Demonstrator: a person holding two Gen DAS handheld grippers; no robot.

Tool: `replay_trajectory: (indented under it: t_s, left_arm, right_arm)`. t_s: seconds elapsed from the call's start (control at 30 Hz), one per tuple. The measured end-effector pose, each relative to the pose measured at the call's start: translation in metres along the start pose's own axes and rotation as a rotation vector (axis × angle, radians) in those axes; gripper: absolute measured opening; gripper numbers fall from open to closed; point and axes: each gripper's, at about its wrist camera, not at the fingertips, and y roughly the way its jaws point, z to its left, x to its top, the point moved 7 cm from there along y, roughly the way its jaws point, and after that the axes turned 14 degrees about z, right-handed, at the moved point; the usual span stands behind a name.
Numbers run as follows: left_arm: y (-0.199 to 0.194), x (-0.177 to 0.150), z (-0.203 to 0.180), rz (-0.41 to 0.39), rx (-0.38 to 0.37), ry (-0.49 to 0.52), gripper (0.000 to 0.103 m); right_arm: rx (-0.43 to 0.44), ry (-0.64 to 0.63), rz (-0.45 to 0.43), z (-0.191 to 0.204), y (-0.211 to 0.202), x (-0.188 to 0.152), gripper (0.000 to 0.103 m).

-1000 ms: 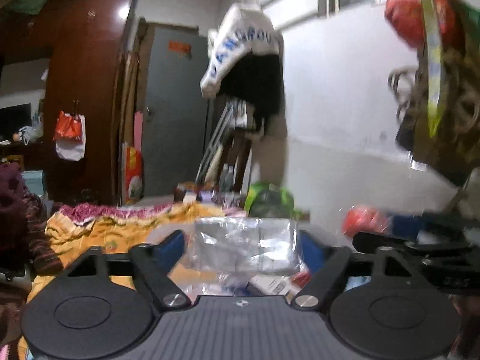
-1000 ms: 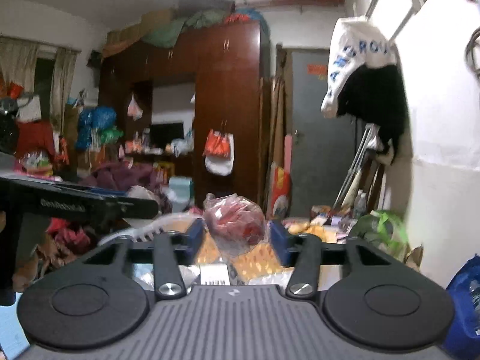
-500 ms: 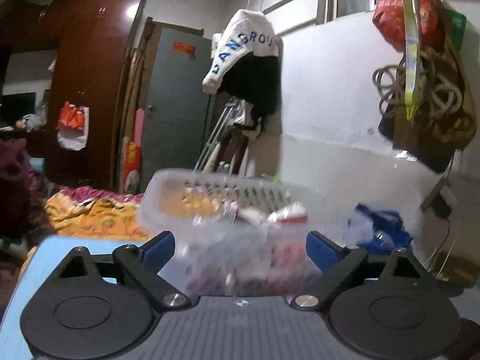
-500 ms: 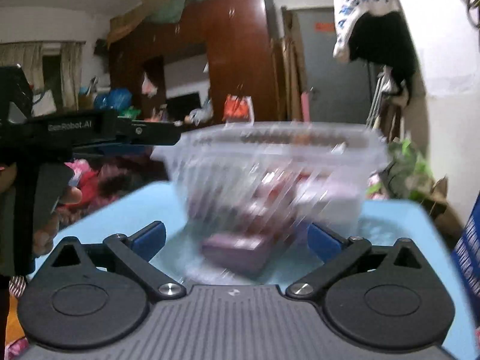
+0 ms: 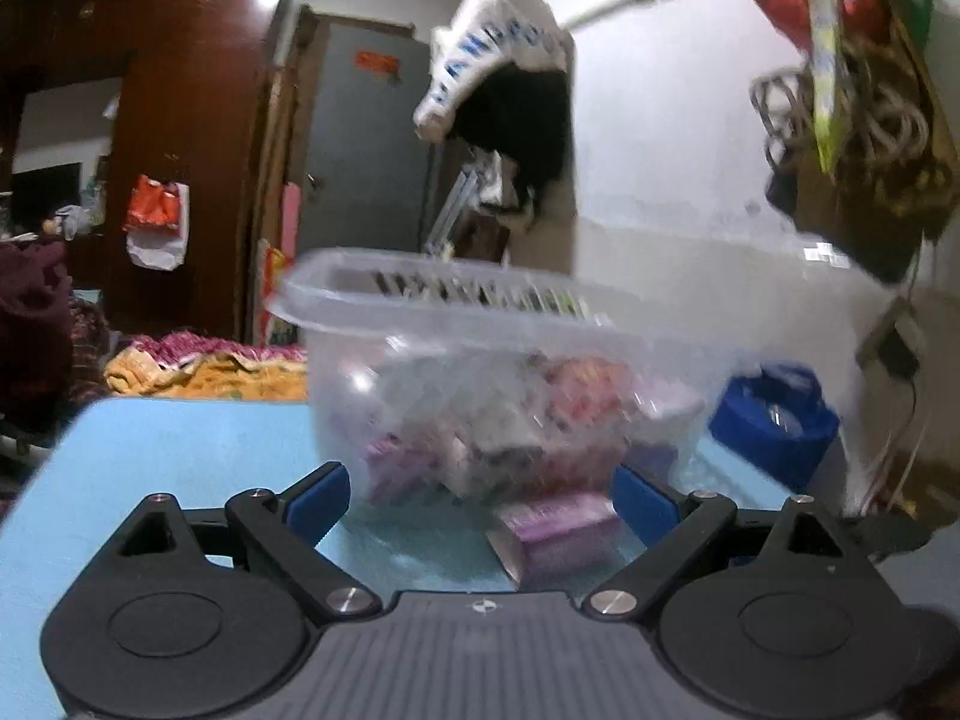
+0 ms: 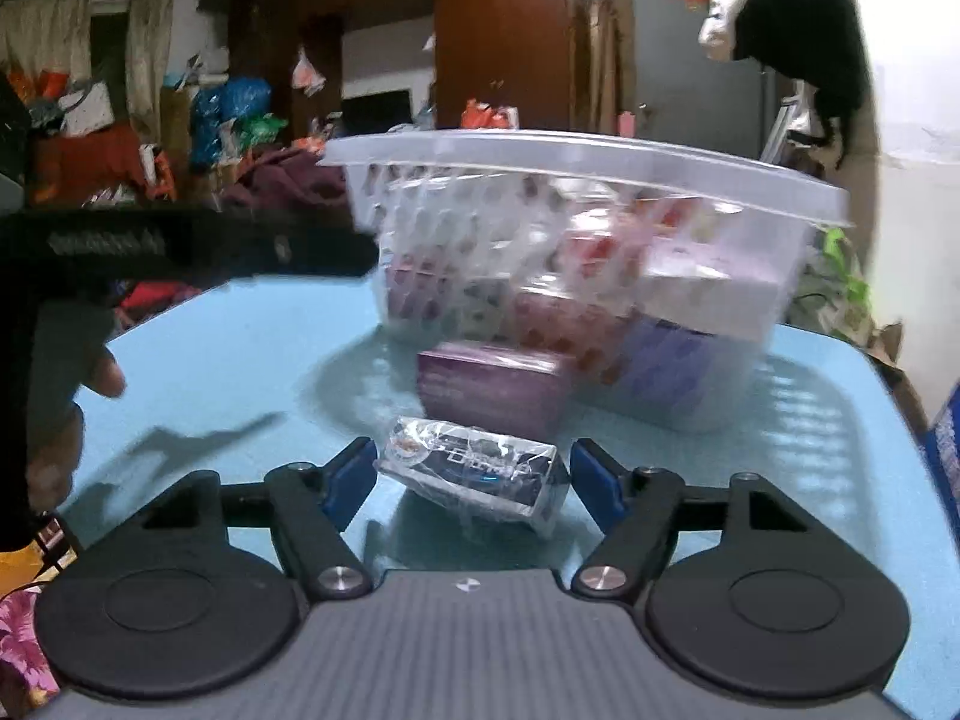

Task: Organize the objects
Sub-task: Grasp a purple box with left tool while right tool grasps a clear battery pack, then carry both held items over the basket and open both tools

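Note:
A clear plastic basket [image 5: 480,360] [image 6: 576,240] holding several boxes and packets stands on a light blue table [image 5: 180,450] [image 6: 240,348]. A purple box [image 5: 555,531] [image 6: 492,387] lies on the table in front of it. A dark box wrapped in clear film [image 6: 474,474] lies nearer, between the fingers of my right gripper [image 6: 474,480], which is open around it. My left gripper [image 5: 480,495] is open and empty, low over the table just before the basket and the purple box. The left gripper's body and the hand holding it show at the left of the right wrist view [image 6: 150,246].
A blue bag [image 5: 774,420] sits past the table's right edge by the white wall. Bags hang on the wall at upper right [image 5: 852,90]. A dark wooden wardrobe [image 6: 498,48], a grey door [image 5: 366,168] and piles of clothes stand beyond the table.
Both grippers have come down towards the table and closer to the basket. One second ago each was shut on a packet; both are open now.

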Motion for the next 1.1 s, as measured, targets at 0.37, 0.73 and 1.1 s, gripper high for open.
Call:
replay_trajectory:
  t_s: [0.37,0.73,1.1]
  left_arm:
    - [0.061,-0.004,-0.052,0.163,0.093,0.027,0.096]
    - [0.020,-0.016,-0.055,0.074,-0.047,0.013,0.069]
    - [-0.071,0.027,-0.032,-0.192,-0.119,0.020,0.069]
  right_arm:
    - [-0.047,0.197,-0.134,-0.067,-0.056,-0.039,0.074]
    - [-0.027,0.225,-0.187,-0.077,-0.067,-0.041,0.074]
    - [-0.061,0.071,-0.353,-0.033,-0.106,0.018,0.074]
